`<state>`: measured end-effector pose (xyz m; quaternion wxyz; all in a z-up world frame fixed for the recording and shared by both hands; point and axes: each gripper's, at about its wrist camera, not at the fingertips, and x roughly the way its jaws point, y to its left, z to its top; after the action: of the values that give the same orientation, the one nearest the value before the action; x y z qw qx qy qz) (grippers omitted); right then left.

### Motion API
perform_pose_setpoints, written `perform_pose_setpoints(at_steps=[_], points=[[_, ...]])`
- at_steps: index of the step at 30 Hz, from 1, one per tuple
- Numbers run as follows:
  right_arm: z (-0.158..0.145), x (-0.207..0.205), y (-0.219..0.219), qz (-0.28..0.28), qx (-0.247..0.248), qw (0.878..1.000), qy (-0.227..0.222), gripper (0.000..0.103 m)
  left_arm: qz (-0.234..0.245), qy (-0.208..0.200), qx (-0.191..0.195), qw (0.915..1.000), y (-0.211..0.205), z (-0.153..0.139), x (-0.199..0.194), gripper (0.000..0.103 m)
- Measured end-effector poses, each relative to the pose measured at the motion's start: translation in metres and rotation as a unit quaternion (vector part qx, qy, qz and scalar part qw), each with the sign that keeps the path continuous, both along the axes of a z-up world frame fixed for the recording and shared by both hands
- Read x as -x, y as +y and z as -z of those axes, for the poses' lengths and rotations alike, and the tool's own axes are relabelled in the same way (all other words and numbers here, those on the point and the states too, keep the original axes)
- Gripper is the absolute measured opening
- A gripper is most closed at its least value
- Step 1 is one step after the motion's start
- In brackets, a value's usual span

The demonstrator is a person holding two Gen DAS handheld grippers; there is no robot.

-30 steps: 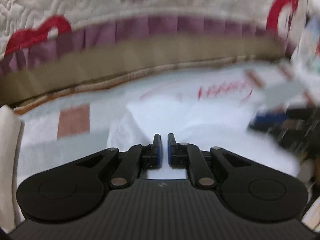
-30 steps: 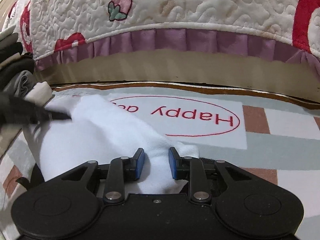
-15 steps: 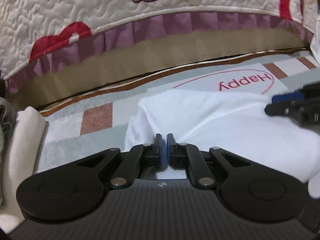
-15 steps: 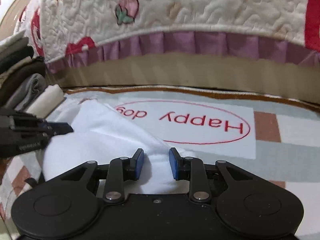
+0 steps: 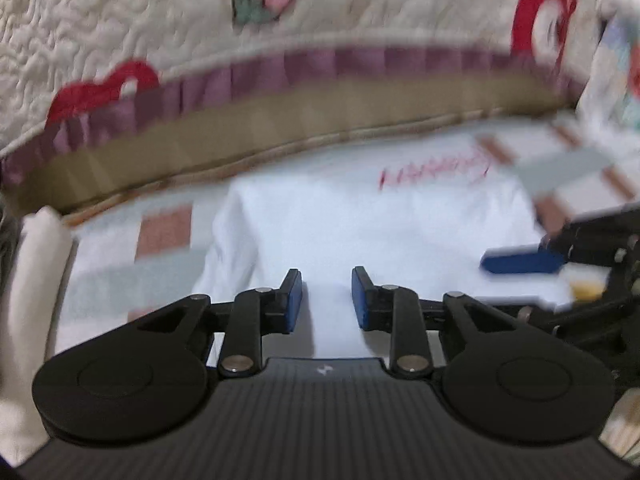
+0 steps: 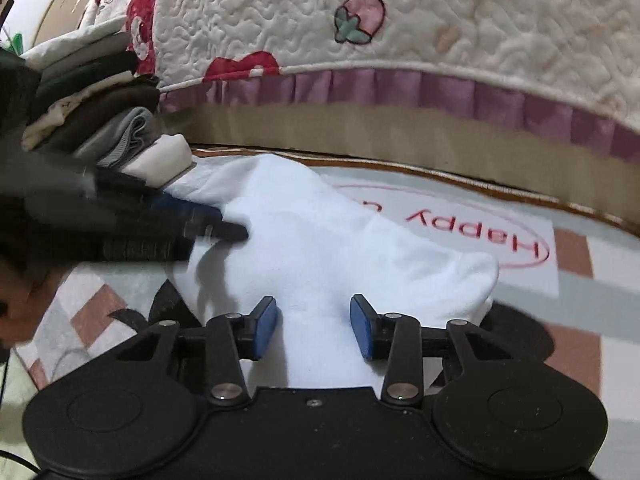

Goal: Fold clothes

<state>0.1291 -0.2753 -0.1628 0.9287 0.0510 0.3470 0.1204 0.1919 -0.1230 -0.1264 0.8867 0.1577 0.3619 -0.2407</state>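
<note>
A white garment (image 5: 360, 220) lies bunched on the patterned mat, also seen in the right wrist view (image 6: 320, 248). My left gripper (image 5: 326, 300) stands open over its near edge with nothing held between the blue pads. My right gripper (image 6: 314, 326) is open too, and the cloth runs beneath the gap between its fingers. One blue pad (image 5: 520, 262) of the right gripper shows at the right of the left wrist view. The blurred fingers (image 6: 224, 234) of the left gripper rest at the garment's left side.
A stack of folded clothes (image 6: 92, 108) stands at the left on the mat (image 6: 580, 280), which has "Happy" printed in a red oval. A quilted bed cover (image 6: 440, 20) with a purple frill hangs along the far edge. A dark cloth (image 6: 516, 332) lies under the garment.
My left gripper has opened from shut and is moving, with that view blurred. The right gripper's fingers have spread wider. The garment lies lower and flatter on the mat.
</note>
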Motion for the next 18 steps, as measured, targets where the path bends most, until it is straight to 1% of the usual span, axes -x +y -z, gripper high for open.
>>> perform_pose_setpoints(at_steps=[1,3,4,5,7,9,10,11,12,13,16,18], points=[[0.003,0.002,0.000,-0.001,-0.001,1.000,-0.007,0.044,-0.011,0.000,0.003,0.9999,0.002,0.001,0.001,0.031],[0.007,0.004,-0.003,0.000,-0.011,1.000,-0.016,0.044,-0.036,0.022,0.027,0.9987,0.008,0.001,-0.006,0.032],[0.007,0.004,-0.010,0.003,-0.033,0.999,-0.011,0.044,-0.046,0.033,0.039,0.9976,0.012,0.000,-0.010,0.033],[0.007,0.002,-0.015,0.005,-0.053,0.999,-0.006,0.043,-0.050,0.036,0.042,0.9972,0.014,0.001,-0.012,0.034],[0.009,0.003,-0.024,0.005,-0.075,0.997,-0.004,0.042,-0.049,0.018,0.023,0.9984,0.016,0.002,-0.012,0.035],[0.011,0.007,-0.022,0.004,-0.075,0.997,-0.011,0.042,-0.059,0.007,0.004,0.9982,0.021,0.004,-0.013,0.034],[0.012,0.012,-0.022,0.008,-0.078,0.997,-0.015,0.042,-0.063,0.011,0.008,0.9979,0.026,0.006,-0.015,0.032],[0.014,0.013,-0.023,0.012,-0.091,0.996,-0.016,0.042,-0.066,0.016,0.012,0.9976,0.031,0.007,-0.018,0.025],[0.015,0.013,-0.024,0.016,-0.104,0.994,-0.017,0.042,-0.068,0.000,-0.007,0.9976,0.032,0.008,-0.017,0.016],[0.016,0.014,-0.026,0.016,-0.114,0.993,-0.017,0.042,-0.060,-0.028,-0.044,0.9969,0.027,0.012,-0.014,0.009],[0.014,0.016,-0.034,0.010,-0.136,0.991,-0.016,0.042,-0.083,-0.014,0.019,0.9963,0.048,0.000,-0.009,0.009],[0.007,0.020,-0.046,0.029,-0.183,0.983,-0.003,0.043,-0.098,-0.005,0.060,0.9934,0.062,-0.008,-0.005,0.010]])
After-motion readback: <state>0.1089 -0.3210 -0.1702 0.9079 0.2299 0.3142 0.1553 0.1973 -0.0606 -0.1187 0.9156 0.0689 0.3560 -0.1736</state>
